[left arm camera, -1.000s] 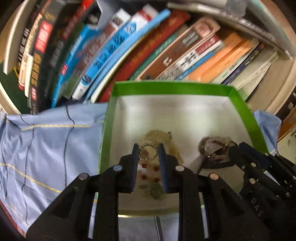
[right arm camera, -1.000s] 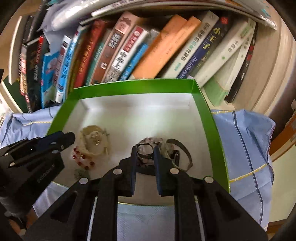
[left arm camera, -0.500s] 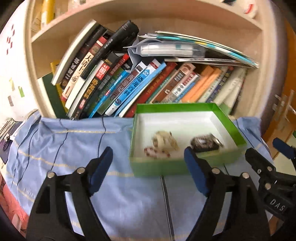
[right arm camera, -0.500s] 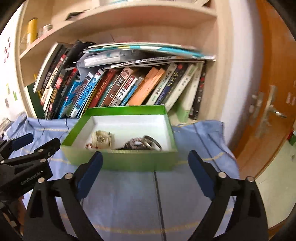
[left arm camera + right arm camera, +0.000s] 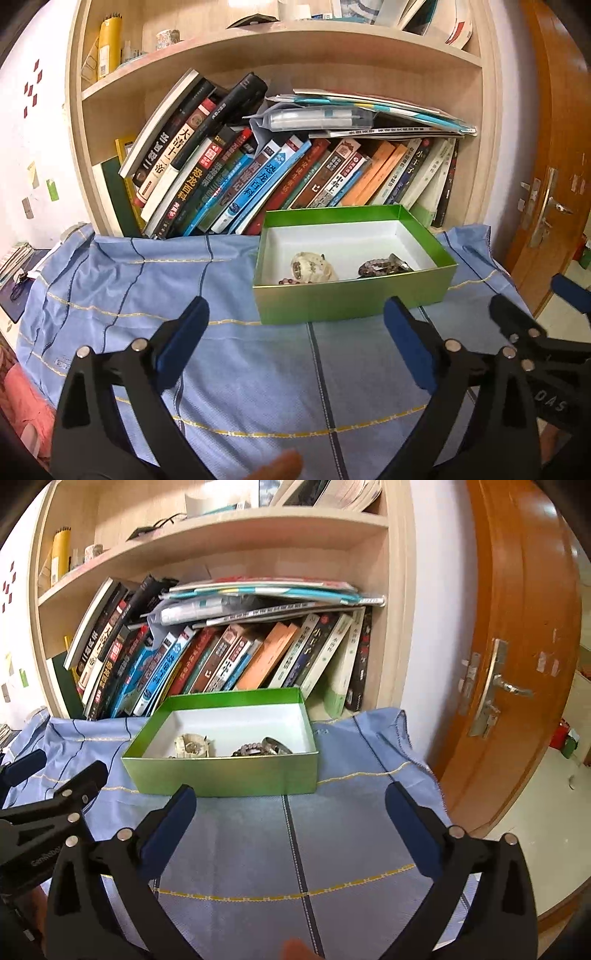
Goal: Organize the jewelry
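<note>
The left gripper (image 5: 293, 343) and right gripper (image 5: 290, 829) are spread wide with nothing between the pads, the jaws having just been opening. Ahead of both, the green box (image 5: 354, 295) holds the pale bracelet (image 5: 312, 266) and dark beaded pieces (image 5: 382, 266).

A careless return could nudge the light box along the blue cloth (image 5: 240, 369), shifting its contents.

The door handle (image 5: 511, 688) is shown clearly only in the right view; reddish beads (image 5: 290, 281) beside the bracelet are seen only in the left.
</note>
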Demonstrator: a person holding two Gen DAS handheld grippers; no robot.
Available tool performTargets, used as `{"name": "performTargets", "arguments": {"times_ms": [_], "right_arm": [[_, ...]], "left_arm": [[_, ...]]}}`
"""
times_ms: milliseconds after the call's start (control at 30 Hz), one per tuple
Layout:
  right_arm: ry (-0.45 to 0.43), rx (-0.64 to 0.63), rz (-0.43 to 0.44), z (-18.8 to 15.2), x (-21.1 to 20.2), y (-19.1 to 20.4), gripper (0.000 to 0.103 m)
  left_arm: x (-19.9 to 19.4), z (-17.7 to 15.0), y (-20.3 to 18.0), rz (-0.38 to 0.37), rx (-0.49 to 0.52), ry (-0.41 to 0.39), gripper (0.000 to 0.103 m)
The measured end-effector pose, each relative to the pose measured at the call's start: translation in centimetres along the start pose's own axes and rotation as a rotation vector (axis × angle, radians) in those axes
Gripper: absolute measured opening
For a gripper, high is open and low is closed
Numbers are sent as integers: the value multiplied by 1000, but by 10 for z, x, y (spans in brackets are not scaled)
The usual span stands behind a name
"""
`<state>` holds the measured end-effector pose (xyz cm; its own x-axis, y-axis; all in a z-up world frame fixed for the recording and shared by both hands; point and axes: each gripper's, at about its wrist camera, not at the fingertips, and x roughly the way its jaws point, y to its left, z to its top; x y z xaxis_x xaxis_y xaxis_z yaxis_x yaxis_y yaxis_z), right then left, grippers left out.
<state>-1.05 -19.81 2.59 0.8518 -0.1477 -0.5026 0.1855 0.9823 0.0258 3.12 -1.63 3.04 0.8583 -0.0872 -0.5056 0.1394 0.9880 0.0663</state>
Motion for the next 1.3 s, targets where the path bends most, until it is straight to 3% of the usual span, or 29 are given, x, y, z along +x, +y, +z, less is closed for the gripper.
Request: {"name": "performTargets", "arguments": {"times_ms": [1300], "right_arm": [[-3, -7, 1, -2, -6, 10, 100]], "left_arm": [[0, -8, 15, 51, 6, 15, 99]]}}
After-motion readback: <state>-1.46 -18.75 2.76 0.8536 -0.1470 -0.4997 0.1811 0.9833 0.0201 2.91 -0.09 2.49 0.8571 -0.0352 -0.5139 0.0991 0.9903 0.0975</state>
